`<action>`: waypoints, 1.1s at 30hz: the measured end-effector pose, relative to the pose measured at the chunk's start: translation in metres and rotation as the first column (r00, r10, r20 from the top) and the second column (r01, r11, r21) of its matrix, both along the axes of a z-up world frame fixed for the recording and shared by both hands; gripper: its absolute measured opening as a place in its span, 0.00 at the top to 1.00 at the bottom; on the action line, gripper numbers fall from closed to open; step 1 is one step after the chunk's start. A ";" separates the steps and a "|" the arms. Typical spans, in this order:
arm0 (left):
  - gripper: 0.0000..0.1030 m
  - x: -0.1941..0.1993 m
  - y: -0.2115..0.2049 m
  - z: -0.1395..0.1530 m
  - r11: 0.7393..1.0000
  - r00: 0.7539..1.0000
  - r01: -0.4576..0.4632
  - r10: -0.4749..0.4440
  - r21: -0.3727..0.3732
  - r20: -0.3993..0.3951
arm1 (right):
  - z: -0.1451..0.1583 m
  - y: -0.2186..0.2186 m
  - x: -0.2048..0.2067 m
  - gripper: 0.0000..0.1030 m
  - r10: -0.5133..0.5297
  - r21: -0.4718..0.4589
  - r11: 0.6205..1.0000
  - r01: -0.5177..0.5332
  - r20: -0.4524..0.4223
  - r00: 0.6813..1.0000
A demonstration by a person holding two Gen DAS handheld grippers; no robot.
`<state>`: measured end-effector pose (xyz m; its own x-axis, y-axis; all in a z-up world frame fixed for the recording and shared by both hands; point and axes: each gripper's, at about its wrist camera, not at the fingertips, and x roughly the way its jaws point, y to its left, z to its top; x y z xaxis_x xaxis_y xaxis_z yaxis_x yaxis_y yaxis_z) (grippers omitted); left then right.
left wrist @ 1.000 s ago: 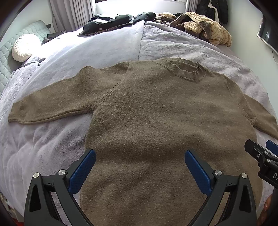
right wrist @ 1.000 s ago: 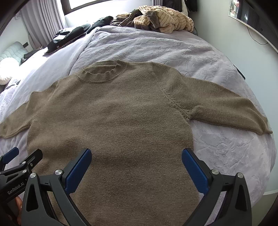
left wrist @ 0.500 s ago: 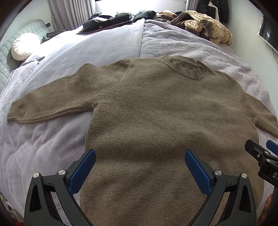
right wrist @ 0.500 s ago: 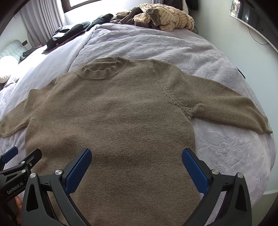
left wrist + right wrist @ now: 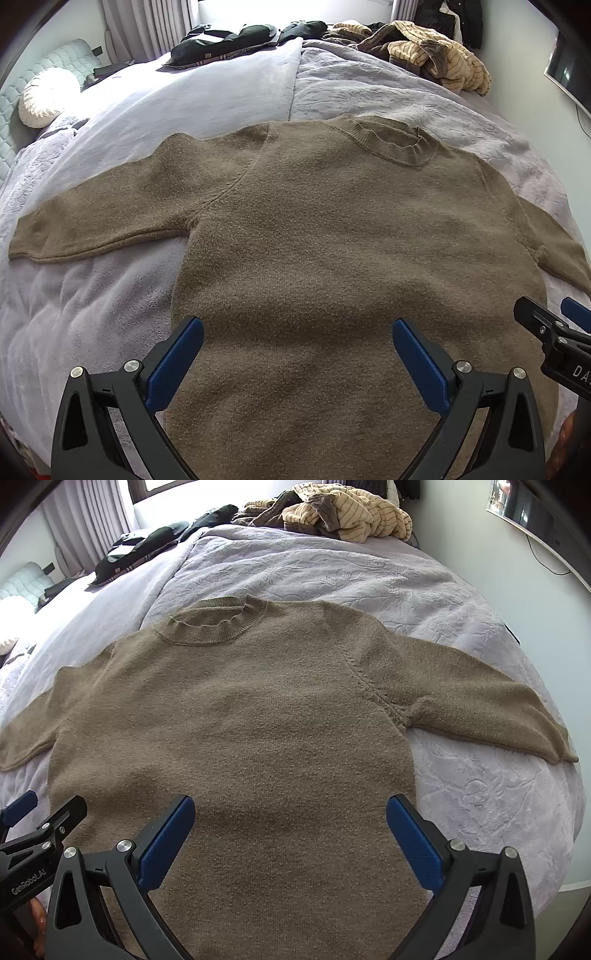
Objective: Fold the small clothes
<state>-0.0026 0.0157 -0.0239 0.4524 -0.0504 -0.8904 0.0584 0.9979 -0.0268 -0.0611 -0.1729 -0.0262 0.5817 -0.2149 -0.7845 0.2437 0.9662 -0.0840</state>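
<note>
A brown knitted sweater [image 5: 332,240] [image 5: 240,720] lies flat on the lilac bedspread [image 5: 92,295], collar away from me and both sleeves spread out sideways. My left gripper [image 5: 297,338] hovers open above the lower left part of the body, nothing between its blue pads. My right gripper [image 5: 290,814] hovers open above the lower right part, also holding nothing. Each gripper shows at the edge of the other's view: the right gripper [image 5: 554,332] and the left gripper [image 5: 33,819].
A heap of tan striped and brown clothes [image 5: 343,513] lies at the far side of the bed, with dark garments [image 5: 225,40] beside it. A round white cushion [image 5: 44,98] rests at the far left. The bed's right edge [image 5: 565,849] drops off near a wall.
Both grippers have drifted slightly forward over the sweater, so it sits a little lower and larger in view. Both stay open; the sweater has not moved.
</note>
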 end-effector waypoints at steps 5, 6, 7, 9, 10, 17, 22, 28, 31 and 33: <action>0.01 0.001 -0.001 0.001 1.000 1.000 0.002 -0.002 0.002 0.002 | 0.000 0.000 0.000 0.00 0.001 0.000 1.000 -0.001 -0.001 1.000; 0.01 0.001 0.000 0.001 1.000 1.000 0.001 -0.001 0.001 0.002 | 0.000 0.000 0.000 0.00 0.001 0.000 1.000 -0.001 -0.001 1.000; 0.01 0.001 0.000 0.000 1.000 1.000 0.001 -0.001 -0.001 0.000 | 0.000 0.000 0.001 0.00 0.000 0.001 1.000 0.000 -0.002 1.000; 0.01 0.001 0.001 0.000 1.000 1.000 -0.004 0.004 0.003 -0.003 | -0.001 -0.001 0.001 0.00 0.000 0.003 1.000 0.000 -0.001 1.000; 0.01 0.002 0.002 -0.001 1.000 1.000 -0.009 0.009 0.005 -0.005 | -0.001 -0.001 0.001 0.00 0.000 0.003 1.000 0.000 -0.002 1.000; 0.01 0.004 0.013 -0.004 0.999 0.999 -0.025 0.025 -0.019 -0.020 | -0.003 -0.001 0.001 0.00 -0.002 0.004 1.000 0.002 -0.004 1.000; 0.01 0.005 0.020 -0.005 0.999 1.000 -0.018 0.017 -0.044 -0.018 | -0.003 -0.001 -0.001 0.00 0.013 0.041 0.999 -0.014 0.023 1.000; 0.01 0.005 0.068 0.002 0.989 0.996 -0.038 0.050 -0.144 0.076 | -0.004 0.009 -0.006 0.00 0.097 0.198 0.973 -0.118 0.113 0.989; 0.01 0.012 0.122 -0.001 0.960 0.987 -0.140 0.155 -0.241 0.045 | -0.012 0.027 0.000 0.00 0.145 0.243 0.959 -0.148 0.032 0.989; 0.01 0.020 0.164 -0.007 0.942 0.977 -0.201 0.212 -0.269 0.010 | -0.017 0.041 0.002 0.00 0.178 0.289 0.941 -0.177 0.025 0.984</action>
